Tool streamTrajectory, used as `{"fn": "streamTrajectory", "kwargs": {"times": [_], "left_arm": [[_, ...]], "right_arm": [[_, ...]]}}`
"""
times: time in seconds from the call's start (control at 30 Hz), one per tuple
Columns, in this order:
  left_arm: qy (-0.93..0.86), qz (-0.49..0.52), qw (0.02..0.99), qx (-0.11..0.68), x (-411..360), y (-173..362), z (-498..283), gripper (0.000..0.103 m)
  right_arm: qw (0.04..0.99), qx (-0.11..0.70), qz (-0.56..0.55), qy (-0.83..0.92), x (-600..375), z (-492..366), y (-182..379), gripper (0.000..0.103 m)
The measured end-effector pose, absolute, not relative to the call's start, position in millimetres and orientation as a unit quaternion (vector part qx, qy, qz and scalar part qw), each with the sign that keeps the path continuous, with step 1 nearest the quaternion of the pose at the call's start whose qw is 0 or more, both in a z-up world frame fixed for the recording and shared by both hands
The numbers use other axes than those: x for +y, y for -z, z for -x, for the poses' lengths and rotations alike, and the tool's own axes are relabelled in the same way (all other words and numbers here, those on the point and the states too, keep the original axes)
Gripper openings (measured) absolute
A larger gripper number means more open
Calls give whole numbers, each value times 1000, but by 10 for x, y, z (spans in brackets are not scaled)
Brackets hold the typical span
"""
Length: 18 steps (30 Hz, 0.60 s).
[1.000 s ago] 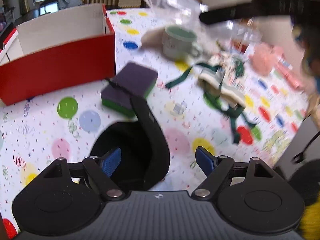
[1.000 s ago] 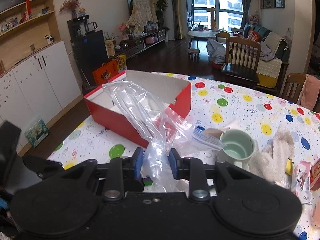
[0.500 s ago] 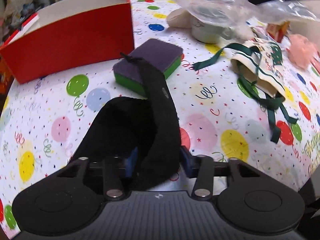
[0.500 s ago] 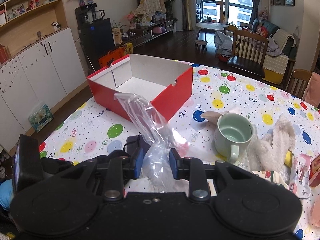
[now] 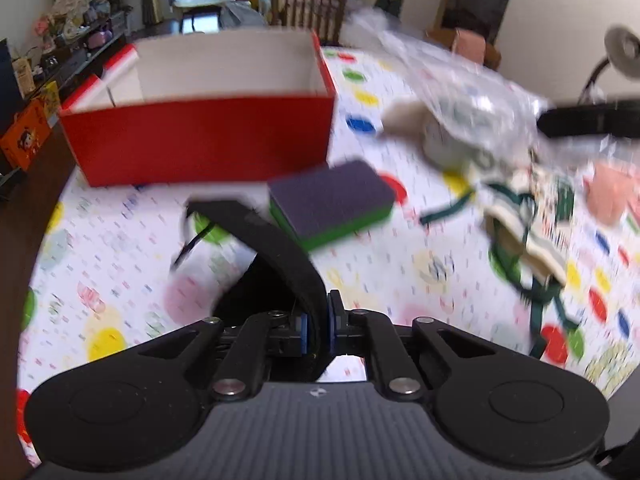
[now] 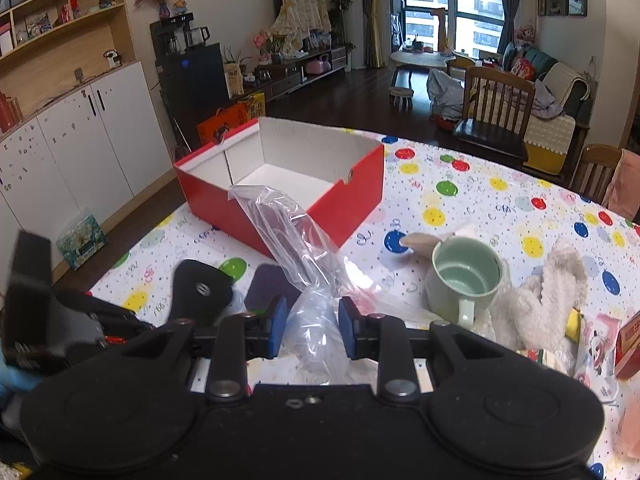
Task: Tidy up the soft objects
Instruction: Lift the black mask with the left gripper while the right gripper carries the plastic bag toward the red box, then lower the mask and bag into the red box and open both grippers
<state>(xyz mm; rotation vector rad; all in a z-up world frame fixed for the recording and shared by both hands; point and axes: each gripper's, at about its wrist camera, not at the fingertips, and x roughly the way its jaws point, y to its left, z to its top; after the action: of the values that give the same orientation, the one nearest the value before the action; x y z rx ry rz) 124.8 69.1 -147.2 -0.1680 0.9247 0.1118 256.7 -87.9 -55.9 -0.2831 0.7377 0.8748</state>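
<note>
Left tongs (image 5: 317, 330) pinched tight on a black strap (image 5: 280, 248) — lifted off the table (image 5: 120, 240), arching beside the purple-green sponge (image 5: 330, 204). Right tongs (image 6: 313, 326) narrowly parted, blue pads against a clear plastic bag (image 6: 296, 248) — bag rises before the red box (image 6: 280, 184).

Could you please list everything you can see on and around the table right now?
box: 1, red outside, white inside, open, far left of table
sponge: 1, purple top, green base, before the box
mug: 1, pale green, mid table
fluffy cloth: 1, cream, right of mug
plastic bag: 1, clear, in right gripper
black strap: 1, in left gripper
left gripper: shut on strap
right gripper: gripping bag
</note>
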Motion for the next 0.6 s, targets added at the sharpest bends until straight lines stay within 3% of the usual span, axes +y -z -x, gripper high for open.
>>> {"fn": "streamTrajectory", "kwargs": {"times": [0.6], "left_arm": [[-32,87,928,361,1449,223,-1537,9]], "right_arm": [[847,317,107,-414,-381,-2776,180,28]]}}
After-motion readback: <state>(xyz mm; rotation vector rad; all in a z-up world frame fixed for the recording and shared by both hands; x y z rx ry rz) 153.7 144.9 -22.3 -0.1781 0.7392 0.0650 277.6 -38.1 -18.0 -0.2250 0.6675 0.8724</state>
